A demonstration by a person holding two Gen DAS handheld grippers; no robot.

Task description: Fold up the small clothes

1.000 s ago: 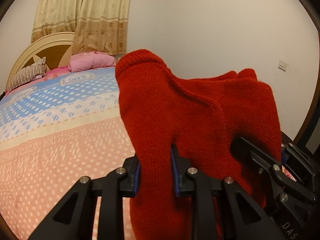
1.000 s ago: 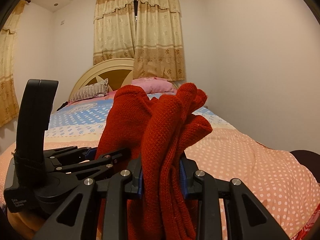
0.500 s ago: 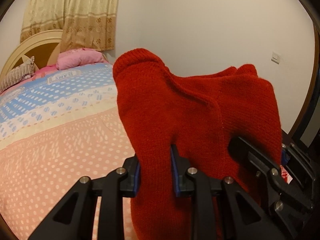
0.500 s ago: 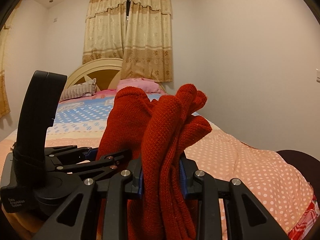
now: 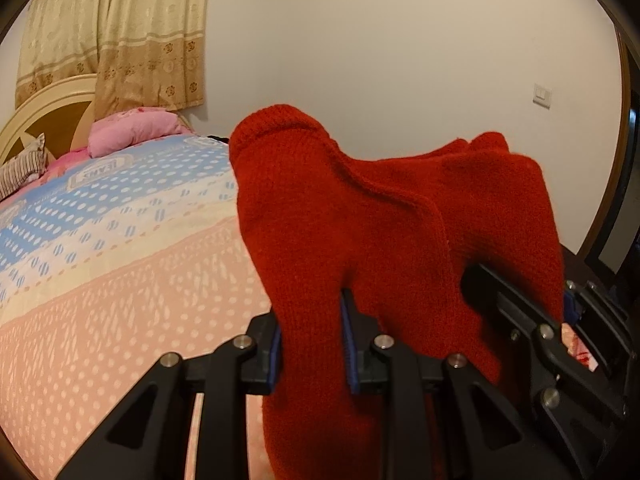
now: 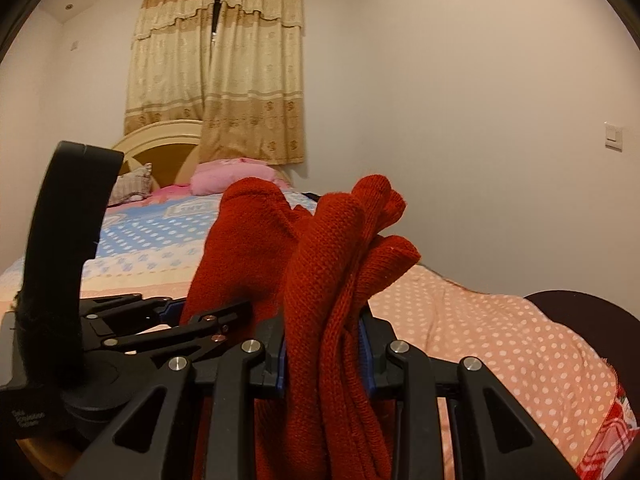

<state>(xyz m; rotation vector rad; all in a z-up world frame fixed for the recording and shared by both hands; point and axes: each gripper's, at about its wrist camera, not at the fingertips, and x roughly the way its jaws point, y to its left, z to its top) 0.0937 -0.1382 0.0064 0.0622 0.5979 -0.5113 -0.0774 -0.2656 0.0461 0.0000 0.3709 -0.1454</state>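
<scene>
Between the left gripper's [image 5: 311,344] jaws, a fold of the red knit garment [image 5: 392,220] is clamped, its bulk rising above them over the bed [image 5: 100,248].

From the right wrist, the right gripper's [image 6: 326,356] jaws clench bunched folds of that garment [image 6: 320,280], with the left gripper [image 6: 176,312] just beside, gripping it too.

We are in a home bedroom. A wide bed [image 6: 500,340] fills most of what we see, spread with a dotted cover banded in peach, cream and blue. At its far end we see a pink pillow [image 5: 132,134], a striped cushion [image 5: 20,170] and an arched cream headboard [image 6: 160,144]. Patterned beige curtains [image 6: 224,80] hang from a rod behind it. We also see plain pale walls, a wall switch [image 6: 613,136] and recessed ceiling lights.
</scene>
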